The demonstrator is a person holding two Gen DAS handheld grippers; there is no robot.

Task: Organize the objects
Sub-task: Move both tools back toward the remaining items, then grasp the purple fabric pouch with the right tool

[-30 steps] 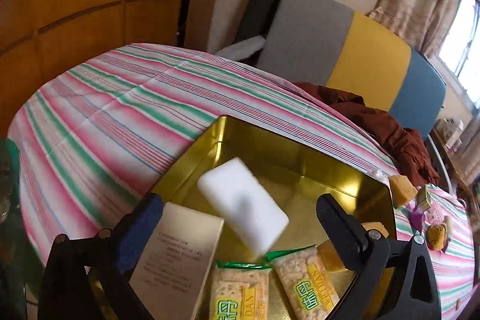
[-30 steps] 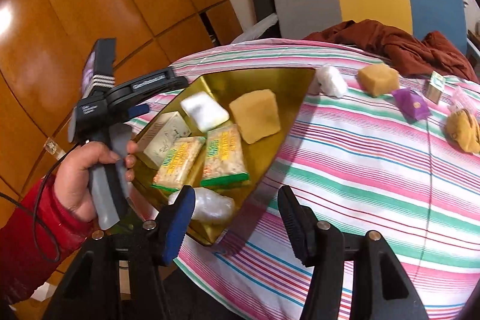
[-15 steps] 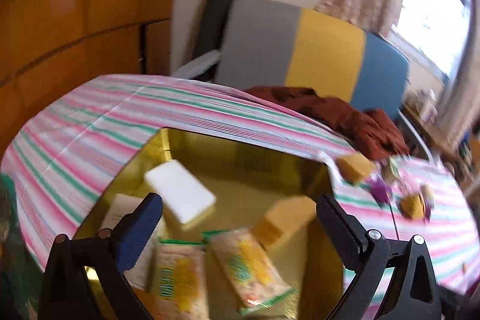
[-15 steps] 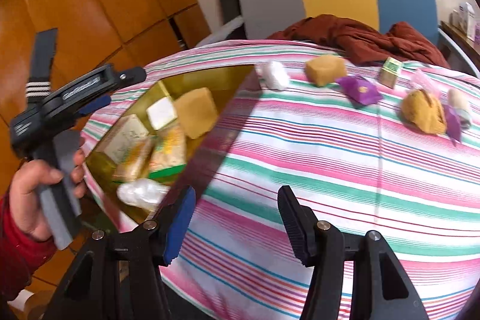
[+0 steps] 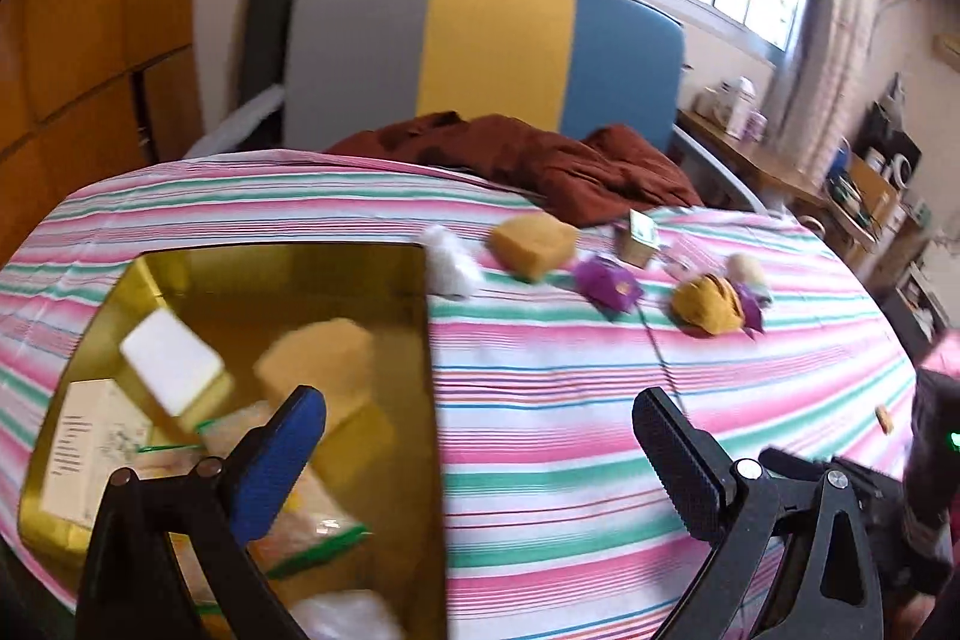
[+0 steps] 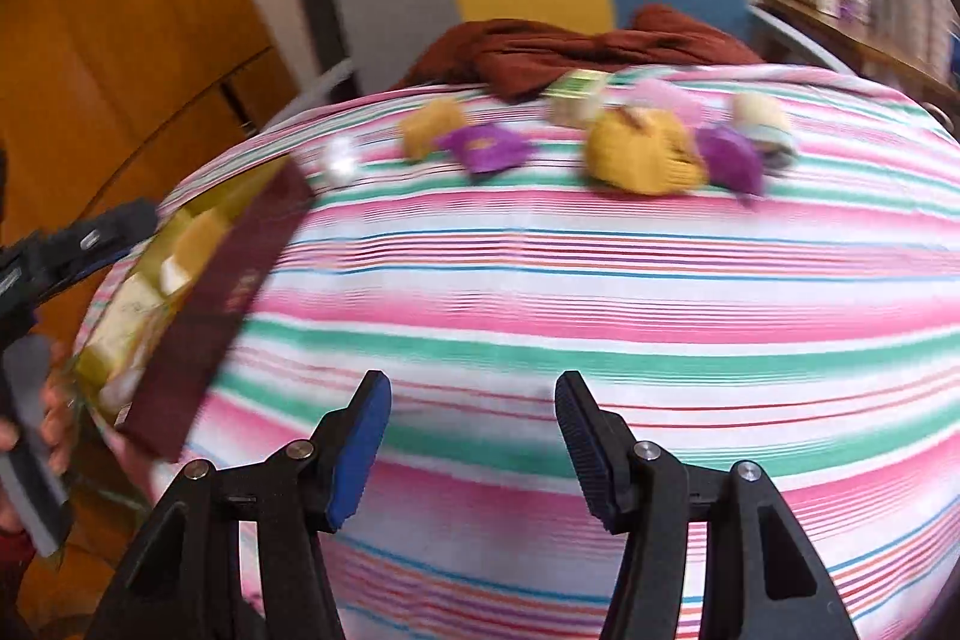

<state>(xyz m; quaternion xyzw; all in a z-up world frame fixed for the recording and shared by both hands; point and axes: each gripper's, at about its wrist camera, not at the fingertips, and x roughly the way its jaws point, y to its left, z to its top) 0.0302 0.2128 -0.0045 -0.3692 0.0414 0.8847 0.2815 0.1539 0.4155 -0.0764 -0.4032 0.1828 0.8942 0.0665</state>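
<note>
A gold tin [image 5: 414, 316] sits at the table's left end and holds a white block [image 5: 168, 358], a tan sponge [image 5: 318, 364], a paper box [image 5: 90, 442] and snack packs [image 5: 300, 514]. Loose on the striped cloth are a white wad [image 5: 447, 259], a tan sponge [image 5: 531, 241], a purple wrapper [image 5: 606, 283], a small carton [image 5: 639, 238] and a yellow bun [image 5: 708, 307]. My left gripper [image 5: 480, 454] is open and empty over the tin's right edge. My right gripper [image 6: 474, 436] is open and empty above the bare cloth; the yellow bun [image 6: 645, 151] lies ahead of it.
A grey, yellow and blue chair [image 5: 486, 58] with a brown cloth [image 5: 540, 160] stands behind the table. Wooden cabinets [image 5: 90, 58] are at the left. A cluttered desk [image 5: 840, 196] is at the right under the window.
Both grippers have swung right, away from the tin toward the loose objects on the cloth. Both stay open and empty. The right wrist view is motion-blurred.
</note>
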